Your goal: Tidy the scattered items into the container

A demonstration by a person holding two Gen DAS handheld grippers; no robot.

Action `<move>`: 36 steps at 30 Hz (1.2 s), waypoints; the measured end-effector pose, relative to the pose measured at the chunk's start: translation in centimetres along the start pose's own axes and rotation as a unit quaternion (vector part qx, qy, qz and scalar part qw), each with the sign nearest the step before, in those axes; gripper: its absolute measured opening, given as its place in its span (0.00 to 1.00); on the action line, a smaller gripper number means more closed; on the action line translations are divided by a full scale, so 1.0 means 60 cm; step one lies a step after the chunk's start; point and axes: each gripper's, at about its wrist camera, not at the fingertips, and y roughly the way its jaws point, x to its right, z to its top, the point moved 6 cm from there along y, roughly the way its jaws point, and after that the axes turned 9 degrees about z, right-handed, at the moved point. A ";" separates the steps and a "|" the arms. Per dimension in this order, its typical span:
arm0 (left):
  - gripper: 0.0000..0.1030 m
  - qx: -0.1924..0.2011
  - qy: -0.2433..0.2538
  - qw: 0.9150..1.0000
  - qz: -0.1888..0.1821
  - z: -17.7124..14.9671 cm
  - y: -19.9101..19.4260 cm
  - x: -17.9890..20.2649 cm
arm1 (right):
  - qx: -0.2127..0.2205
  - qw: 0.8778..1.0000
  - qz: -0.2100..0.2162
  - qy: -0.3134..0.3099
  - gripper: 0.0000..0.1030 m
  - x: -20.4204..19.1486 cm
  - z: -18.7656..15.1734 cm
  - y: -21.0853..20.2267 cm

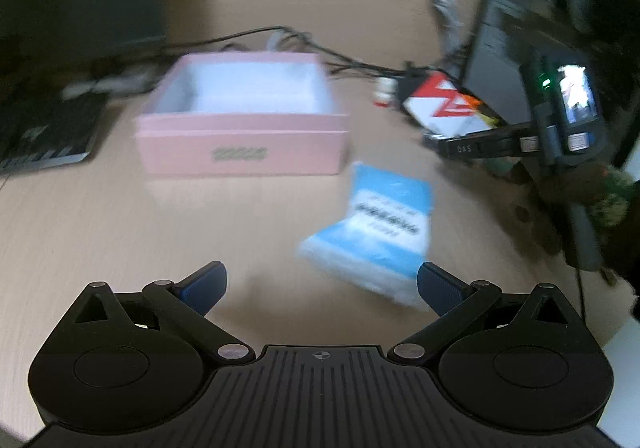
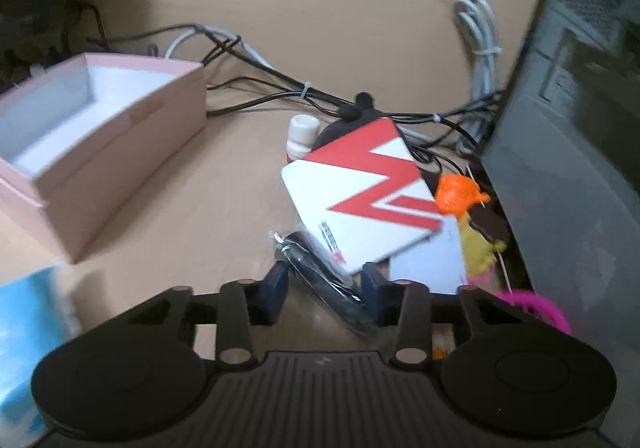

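Observation:
A pink open box [image 1: 242,119] with a white inside stands on the wooden desk; it also shows at the left of the right wrist view [image 2: 100,135]. A blue and white tissue pack [image 1: 374,232] lies in front of the box, just ahead of my open, empty left gripper [image 1: 320,284]. My right gripper [image 2: 326,288] is shut on a black item in clear wrap [image 2: 320,272]. A red and white box [image 2: 368,191] lies just beyond it, with a small white bottle [image 2: 302,135] behind. The right gripper's body shows in the left wrist view [image 1: 560,127].
A keyboard [image 1: 44,135] lies left of the pink box. Black and grey cables [image 2: 280,87] run behind it. A grey computer case [image 2: 572,147] stands at the right. Orange, yellow and pink toys [image 2: 460,193] lie against its base.

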 end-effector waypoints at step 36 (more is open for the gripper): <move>1.00 -0.042 0.005 0.998 0.055 0.007 0.023 0.044 | -0.050 0.984 0.149 -0.084 0.18 -0.068 -0.093 -0.104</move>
